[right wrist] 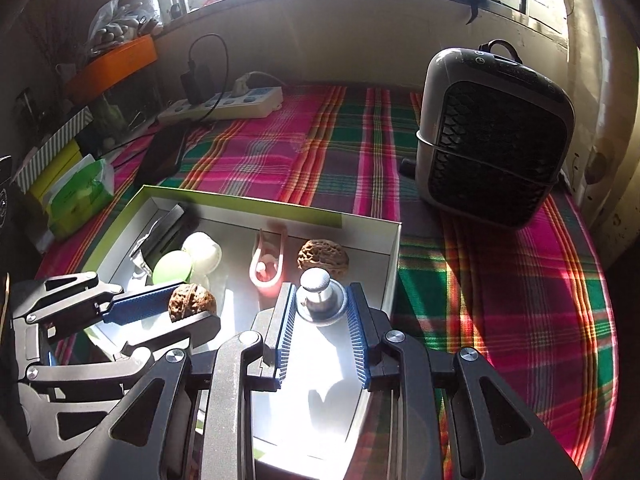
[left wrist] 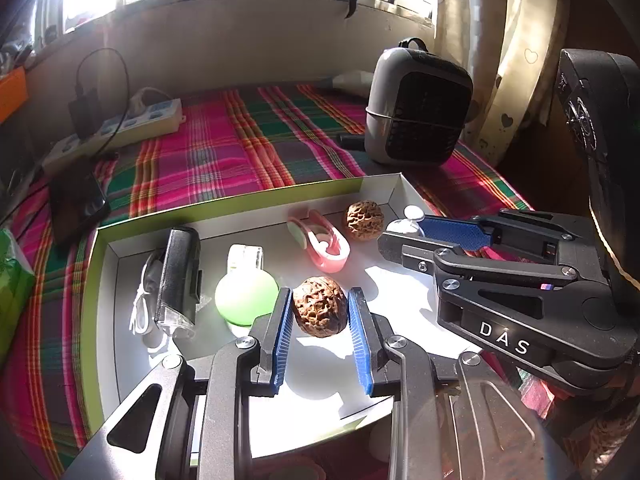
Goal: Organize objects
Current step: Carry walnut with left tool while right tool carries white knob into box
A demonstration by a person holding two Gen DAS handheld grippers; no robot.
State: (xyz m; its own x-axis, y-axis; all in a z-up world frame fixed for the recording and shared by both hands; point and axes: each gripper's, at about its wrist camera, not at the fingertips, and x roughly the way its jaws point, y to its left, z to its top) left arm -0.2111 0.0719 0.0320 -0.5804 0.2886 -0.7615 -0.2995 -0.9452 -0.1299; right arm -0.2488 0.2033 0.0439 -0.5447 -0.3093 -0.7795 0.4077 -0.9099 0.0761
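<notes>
White-floored box (left wrist: 104, 280) with lime-green walls, lying on a plaid cloth (left wrist: 240, 144) of pink, green and orange.

Contents of box: black device (left wrist: 180, 280) with a clear end along the left wall, a white cord (left wrist: 138, 312) beside it; green ball (left wrist: 246, 294) near the middle, a white clip-like piece (left wrist: 245, 258) just behind it; pink clip (left wrist: 320, 244) toward the back; loose walnut (left wrist: 364, 221) just right of the pink clip, near the back right corner.

Left gripper (left wrist: 320, 312): blue ribbed pads clamped on a second walnut (left wrist: 319, 306), one pad on each side, above the box floor near the front, just right of the green ball. Its shadow falls on the floor below.

Right gripper (right wrist: 322, 304): pads closed on a small metal knob (right wrist: 320, 294), a round cap on a short stem over a domed base, at the right side of the box, in front of the loose walnut.

Outside box: grey fan heater (left wrist: 416, 104) with a dark grille at back right; white power strip (left wrist: 120, 128) with a black plug and cable at back left; green packet (right wrist: 76, 196) left of the box; orange tray (right wrist: 112, 66) on the sill side.
</notes>
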